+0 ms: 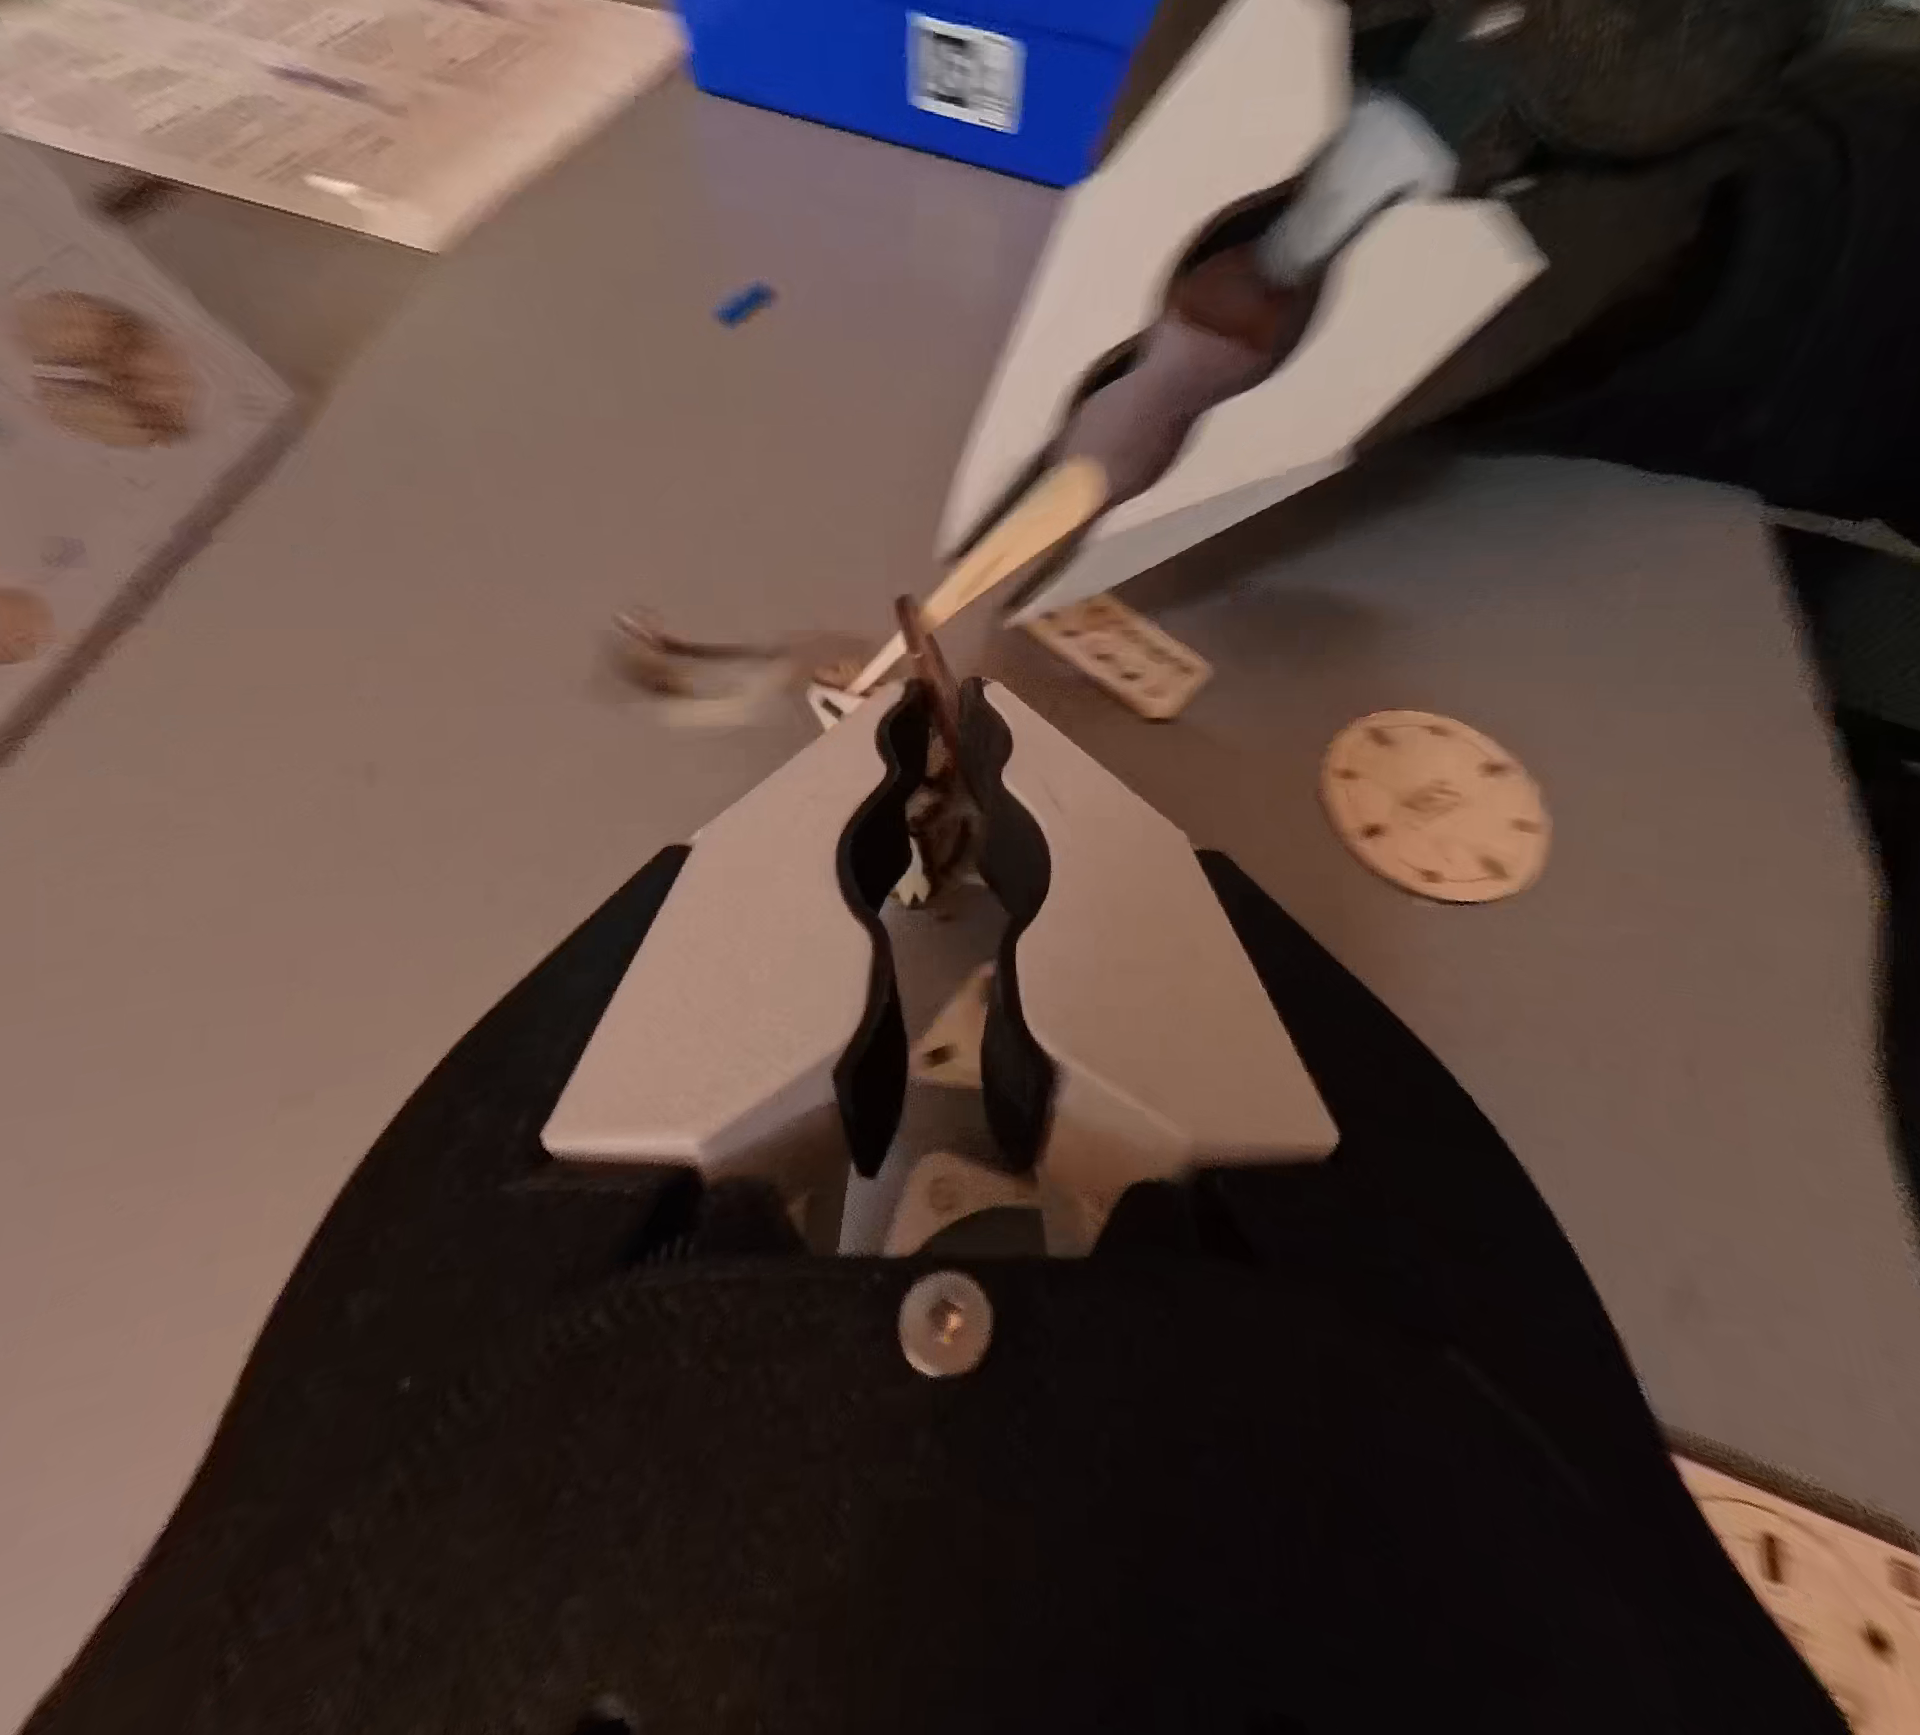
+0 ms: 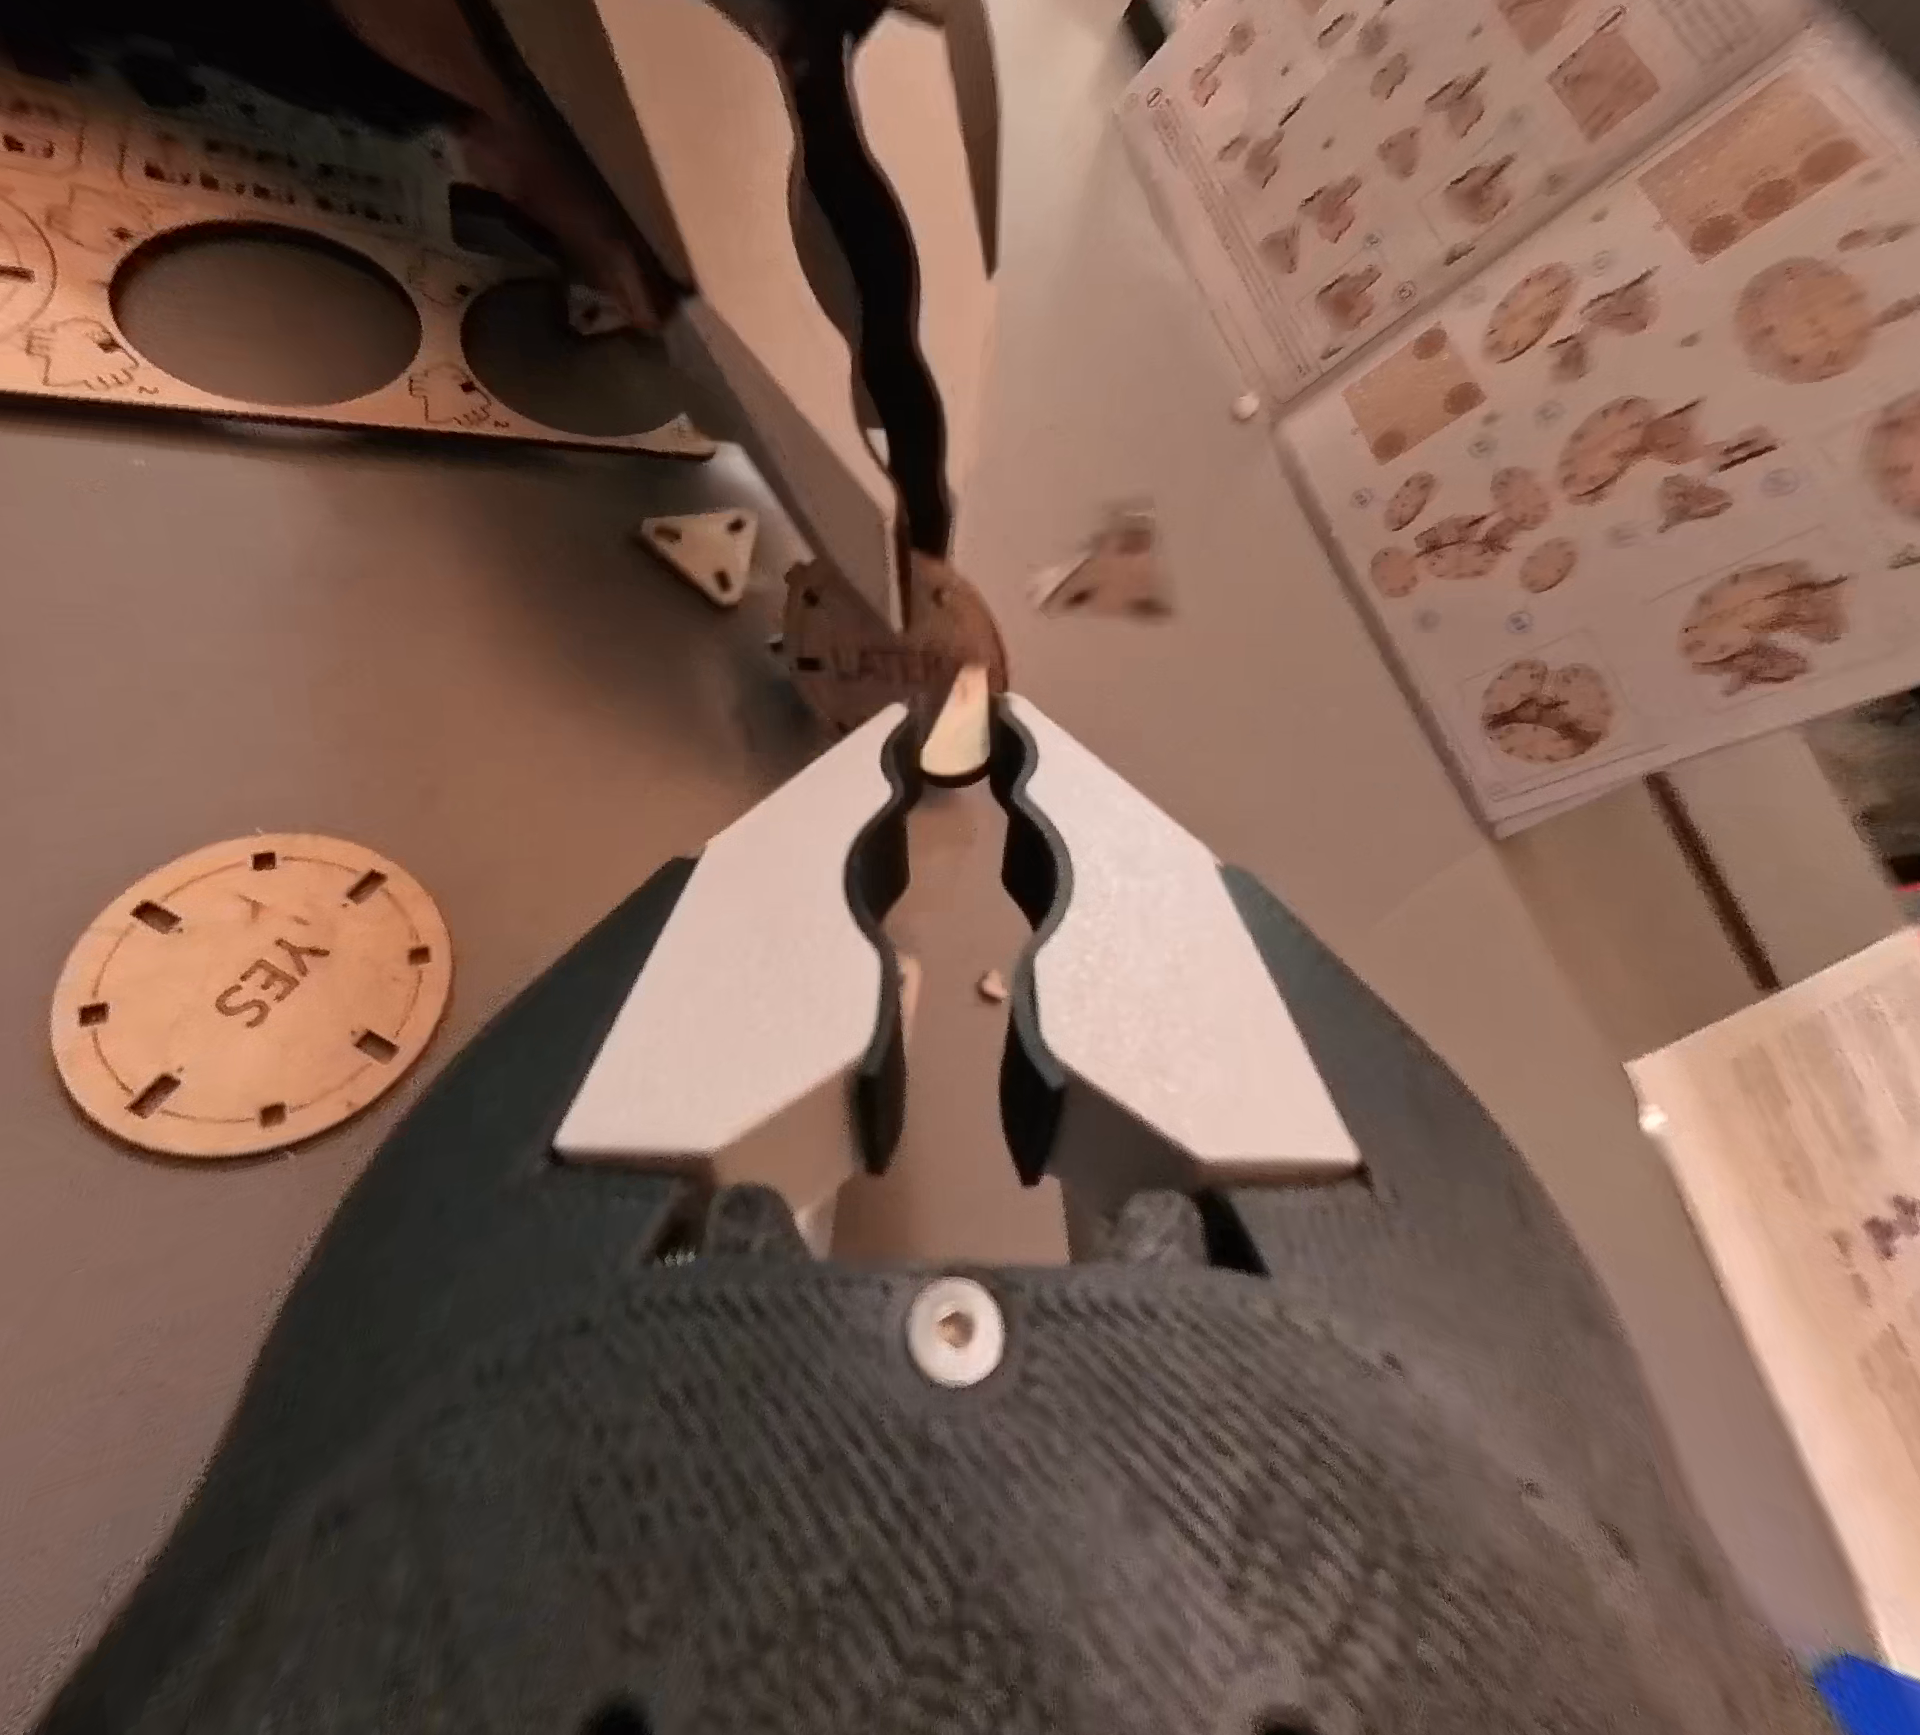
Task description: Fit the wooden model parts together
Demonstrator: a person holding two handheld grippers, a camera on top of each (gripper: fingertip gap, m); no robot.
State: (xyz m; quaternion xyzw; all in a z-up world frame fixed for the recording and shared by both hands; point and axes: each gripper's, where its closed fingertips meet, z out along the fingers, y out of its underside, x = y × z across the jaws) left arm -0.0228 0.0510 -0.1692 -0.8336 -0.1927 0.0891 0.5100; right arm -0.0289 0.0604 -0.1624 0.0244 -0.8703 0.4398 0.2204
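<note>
Two grippers are shown above the counter (image 1: 416, 854): the left gripper (image 1: 940, 698) fingers are clamped on a wooden disc (image 2: 904, 646), the right gripper (image 2: 956, 729) fingers on a pale peg (image 2: 958, 740) touching it.

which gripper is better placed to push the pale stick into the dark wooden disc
Likely the right gripper: it grips the pale stick, whose tip already meets the dark disc. The left gripper only holds that disc.

Two wrist cameras, close over grey table (image 1: 436, 542) — facing each other; share wooden disc (image 1: 1436, 805).
</note>
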